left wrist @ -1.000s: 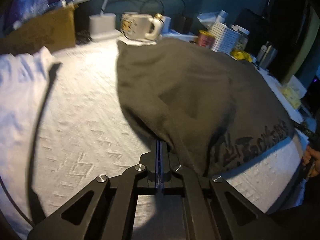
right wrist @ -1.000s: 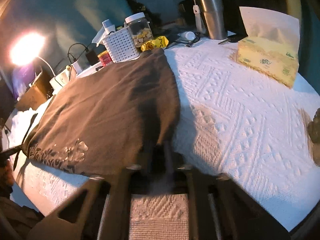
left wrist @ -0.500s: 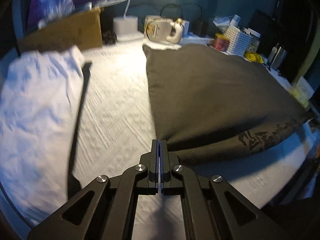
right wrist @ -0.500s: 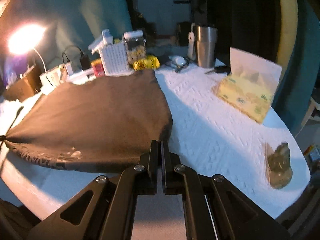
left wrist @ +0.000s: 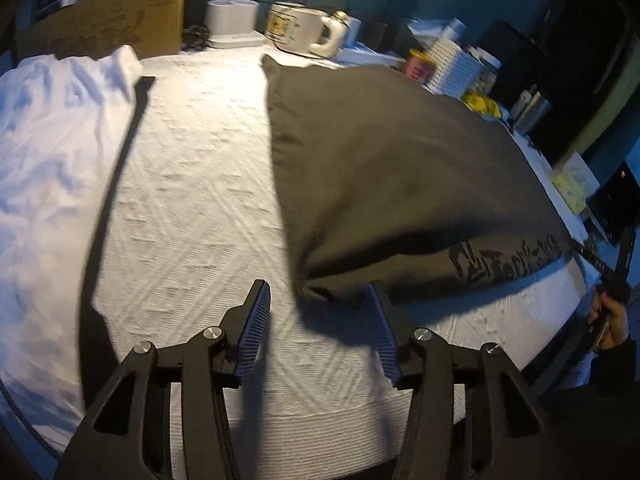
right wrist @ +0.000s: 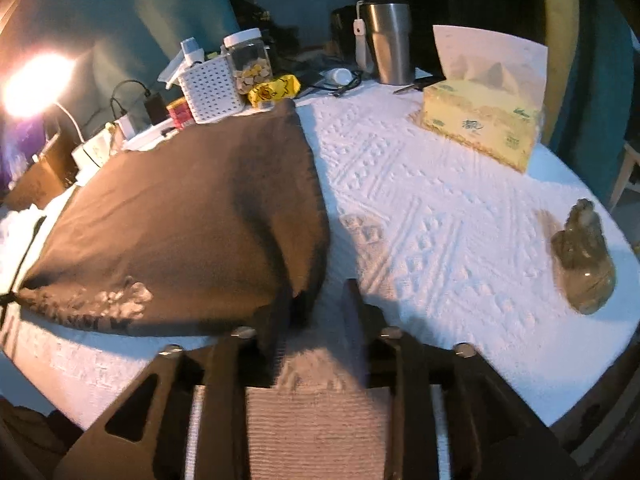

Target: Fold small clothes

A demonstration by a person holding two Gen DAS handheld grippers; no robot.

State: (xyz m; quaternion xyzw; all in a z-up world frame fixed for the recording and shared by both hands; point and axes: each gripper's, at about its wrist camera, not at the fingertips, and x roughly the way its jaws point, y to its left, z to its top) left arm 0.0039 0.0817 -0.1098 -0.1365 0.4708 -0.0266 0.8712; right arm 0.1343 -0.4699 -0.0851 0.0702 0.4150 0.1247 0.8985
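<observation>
Two hand-held grippers, left [left wrist: 316, 300] and right [right wrist: 316, 300], have just been opening to let go, each part-open around a near corner of the dark shirt [left wrist: 392, 168]. Folded flat, it lies mid-counter [left wrist: 192, 184], the white garment [left wrist: 52, 152] at nine o'clock awaiting its turn.

Both claws are matte black, built of flat linkage arms with triangular cut-outs and round silver screw heads at the pivots. The left claw [left wrist: 316, 304] carries ribbed blue pads [left wrist: 254, 328] on its inner faces. The right claw [right wrist: 316, 312] looks blurred, its pad colour unclear.
</observation>
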